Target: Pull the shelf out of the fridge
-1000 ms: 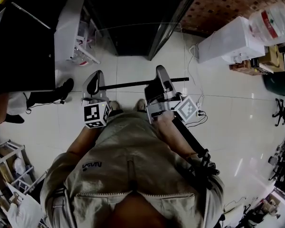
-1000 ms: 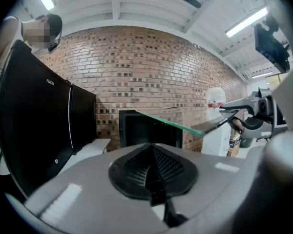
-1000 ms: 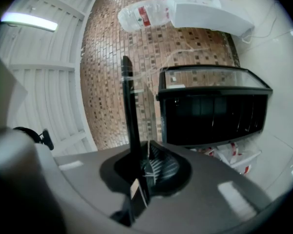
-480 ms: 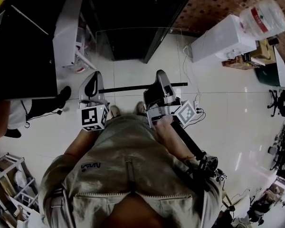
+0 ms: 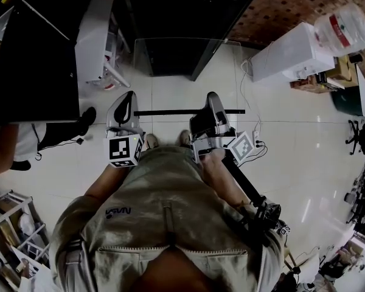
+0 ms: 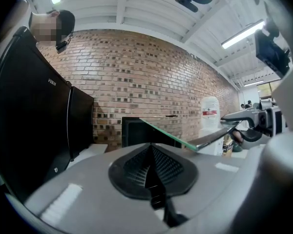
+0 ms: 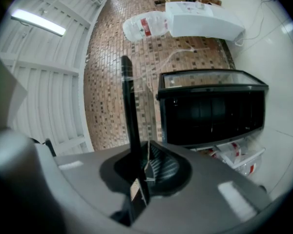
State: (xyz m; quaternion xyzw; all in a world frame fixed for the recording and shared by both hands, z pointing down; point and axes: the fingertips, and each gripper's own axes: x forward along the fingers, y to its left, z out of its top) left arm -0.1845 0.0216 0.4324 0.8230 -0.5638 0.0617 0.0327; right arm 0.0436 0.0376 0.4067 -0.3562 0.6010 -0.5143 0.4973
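The glass shelf [image 5: 185, 72] with its black front bar hangs level over the floor, outside the black fridge [image 5: 170, 23], whose door [image 5: 222, 23] stands open. My left gripper [image 5: 128, 109] is shut on the bar's left end, my right gripper [image 5: 210, 107] on the bar towards its right end. In the left gripper view the shelf's green glass edge [image 6: 171, 136] runs away from my left gripper [image 6: 150, 165] towards the other gripper. In the right gripper view the bar [image 7: 129, 106] stands up out of my right gripper [image 7: 141, 168], with the fridge [image 7: 210, 113] beyond.
A white water dispenser [image 5: 292, 53] with its bottle [image 5: 344, 26] stands at the right by the brick wall. White fridge parts [image 5: 100, 41] lie left of the fridge. A seated person [image 5: 12, 145] is at the far left. Cables [image 5: 255, 146] trail on the tiled floor.
The shelf's front bar was tilted a second ago and now lies level. Both grippers keep their hold on it.
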